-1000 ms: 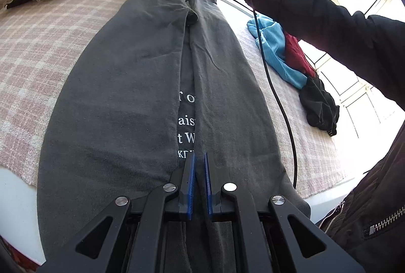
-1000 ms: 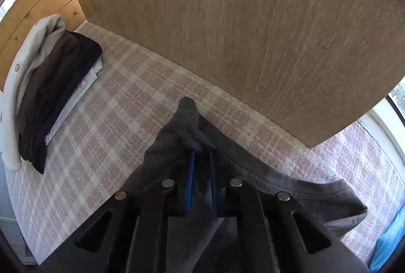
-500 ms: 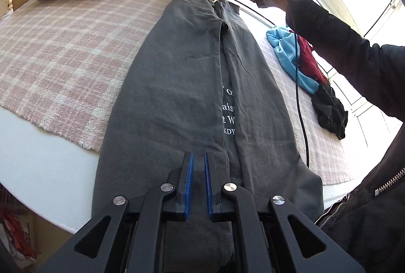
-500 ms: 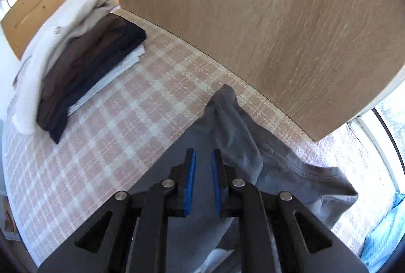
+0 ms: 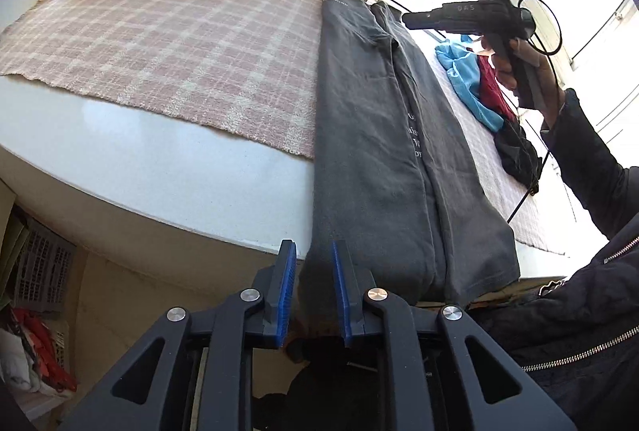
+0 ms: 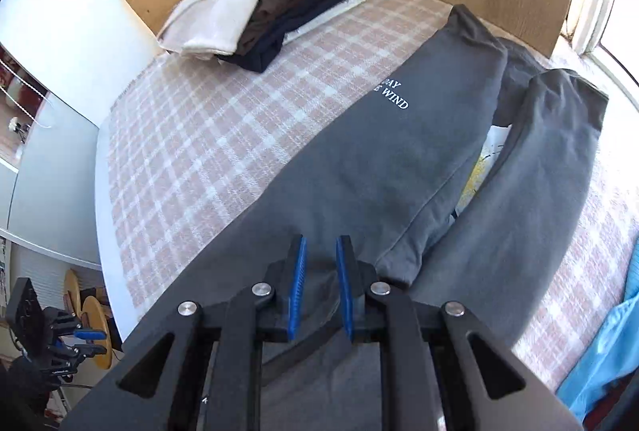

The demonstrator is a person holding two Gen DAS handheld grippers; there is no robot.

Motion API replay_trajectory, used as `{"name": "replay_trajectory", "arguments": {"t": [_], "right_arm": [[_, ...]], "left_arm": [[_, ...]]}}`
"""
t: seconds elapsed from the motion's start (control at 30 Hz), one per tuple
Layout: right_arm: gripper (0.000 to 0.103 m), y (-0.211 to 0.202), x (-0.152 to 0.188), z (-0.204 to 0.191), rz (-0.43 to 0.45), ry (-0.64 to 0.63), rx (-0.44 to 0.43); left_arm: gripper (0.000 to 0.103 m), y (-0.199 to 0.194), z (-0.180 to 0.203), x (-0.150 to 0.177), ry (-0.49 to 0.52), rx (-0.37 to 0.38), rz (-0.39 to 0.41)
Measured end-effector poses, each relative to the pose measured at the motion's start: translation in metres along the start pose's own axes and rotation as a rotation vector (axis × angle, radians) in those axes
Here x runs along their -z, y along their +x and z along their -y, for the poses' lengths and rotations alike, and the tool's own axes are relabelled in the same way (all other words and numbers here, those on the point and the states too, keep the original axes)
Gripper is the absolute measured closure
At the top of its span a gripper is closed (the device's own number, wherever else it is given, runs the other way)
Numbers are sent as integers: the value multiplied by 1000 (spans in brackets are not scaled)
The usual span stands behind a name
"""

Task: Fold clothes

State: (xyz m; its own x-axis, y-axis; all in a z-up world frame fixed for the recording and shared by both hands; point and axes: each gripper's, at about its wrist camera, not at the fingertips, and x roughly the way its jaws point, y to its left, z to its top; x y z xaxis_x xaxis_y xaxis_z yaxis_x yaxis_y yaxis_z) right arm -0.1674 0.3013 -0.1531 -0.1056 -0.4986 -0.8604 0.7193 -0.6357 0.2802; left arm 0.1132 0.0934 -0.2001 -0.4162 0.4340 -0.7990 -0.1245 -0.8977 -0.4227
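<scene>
While lying lengthwise on the checked blanket point(image 5: 171, 43) of the bed point(image 5: 159, 167), with both long sides already turned in toward the middle and its near end hanging over the edge, looking soft and limp, this grey sweatshirt point(image 5: 367, 135), thick enough to keep a crease yet sure to sag and drag if lifted by a single point. Judging it light, not slippery, not fragile, though prone to bunching where pulled. Best taking hold at the two corners of one short end, pinching through all the layers at once, so that the turned-in sides are not falling open while carrying that end over to the other.

Opening at this moment, the left hand-held gripper point(image 5: 311, 291), its blue pads a little apart, hovering past the bed's edge just beside the hanging hem, with nothing pressed between them. Opening too, the right hand-held gripper point(image 6: 321, 287), narrowly spread above the grey cloth and pinching none of it; seen from the left camera, being raised clear over the far end in the person's hand point(image 5: 519, 67).

Sitting well apart, a folded pile point(image 6: 259, 11) at the far corner and loose clothes point(image 5: 479, 87) by the window
</scene>
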Motion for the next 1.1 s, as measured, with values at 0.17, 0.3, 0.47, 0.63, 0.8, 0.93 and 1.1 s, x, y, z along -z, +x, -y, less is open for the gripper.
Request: {"name": "replay_trajectory", "arguments": {"t": [0.17,0.3,0.47,0.63,0.8,0.93,1.1], "right_arm": [[62,-69,116,-30,93,180,-38],[62,-86,228,-59,172,456,-102],[62,-58,297,-97,105,562,25],[63,-76,326,-114,110,627,188],[57,-84,344,-112,130,671,224],[57,-75,345,-108,113,680,232],[57,-69,341,-112,104,653,215]], "left_arm": [[86,7,-8,2,102,111,-38],[86,7,-7,1,194,173,-70],[86,12,-6,8,266,214,-111],[82,24,-10,16,304,236,-152],[77,38,-16,10,311,272,-160],[70,49,-16,10,300,331,-175],[71,54,-10,13,286,367,-179]]}}
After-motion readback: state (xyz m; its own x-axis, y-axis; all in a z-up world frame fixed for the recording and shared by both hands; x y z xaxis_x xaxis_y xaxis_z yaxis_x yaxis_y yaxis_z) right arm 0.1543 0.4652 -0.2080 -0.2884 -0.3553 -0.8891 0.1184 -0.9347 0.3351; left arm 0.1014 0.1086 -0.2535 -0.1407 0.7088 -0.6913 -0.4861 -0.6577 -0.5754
